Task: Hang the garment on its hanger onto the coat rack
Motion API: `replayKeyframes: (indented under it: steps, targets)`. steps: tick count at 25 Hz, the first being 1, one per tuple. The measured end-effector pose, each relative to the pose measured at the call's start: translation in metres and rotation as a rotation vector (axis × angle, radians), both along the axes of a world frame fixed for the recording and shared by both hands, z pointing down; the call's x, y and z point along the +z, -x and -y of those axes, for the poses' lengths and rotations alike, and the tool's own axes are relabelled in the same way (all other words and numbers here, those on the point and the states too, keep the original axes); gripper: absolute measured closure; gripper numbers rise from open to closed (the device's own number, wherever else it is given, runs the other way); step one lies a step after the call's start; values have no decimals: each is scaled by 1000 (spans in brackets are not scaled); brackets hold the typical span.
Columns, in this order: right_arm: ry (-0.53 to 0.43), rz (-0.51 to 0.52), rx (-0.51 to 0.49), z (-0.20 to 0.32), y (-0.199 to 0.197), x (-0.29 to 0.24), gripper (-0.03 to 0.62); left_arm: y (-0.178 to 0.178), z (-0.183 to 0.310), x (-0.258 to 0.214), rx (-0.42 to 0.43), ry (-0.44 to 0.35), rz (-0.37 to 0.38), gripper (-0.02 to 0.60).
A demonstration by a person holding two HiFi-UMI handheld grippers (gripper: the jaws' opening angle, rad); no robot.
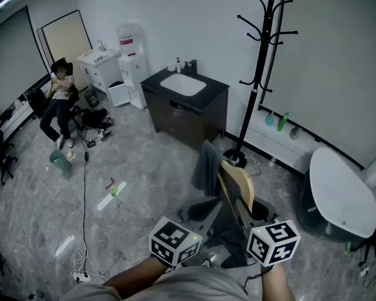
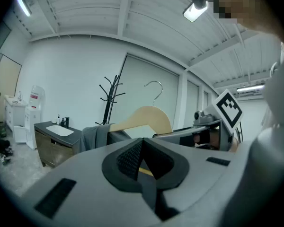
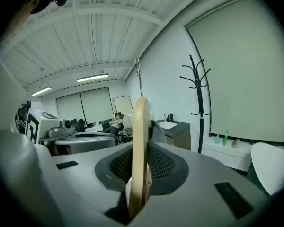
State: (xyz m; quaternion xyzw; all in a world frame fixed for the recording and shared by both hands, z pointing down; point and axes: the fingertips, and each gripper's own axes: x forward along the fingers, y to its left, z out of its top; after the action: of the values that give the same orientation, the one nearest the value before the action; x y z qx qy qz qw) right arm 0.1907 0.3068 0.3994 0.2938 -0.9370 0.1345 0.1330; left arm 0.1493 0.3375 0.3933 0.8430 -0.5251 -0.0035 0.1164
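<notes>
Currently my right gripper is clenched on the wooden hanger, which stands edge-on between its jaws. My left gripper has its jaws drawn together too, with a thin strip of the same pale wood between the pads. The grey garment drapes over the hanger's far end, held above the floor. The coat rack stands ahead by the wall — well apart from the hanger, its hooks bare.
</notes>
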Motion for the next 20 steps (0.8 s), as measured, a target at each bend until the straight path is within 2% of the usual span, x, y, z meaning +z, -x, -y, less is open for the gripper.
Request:
replayKeyframes:
  steps: [20]
  targets:
    - [26,24,16,26,-11,4,533,-9,15,9,-4,24,8,577]
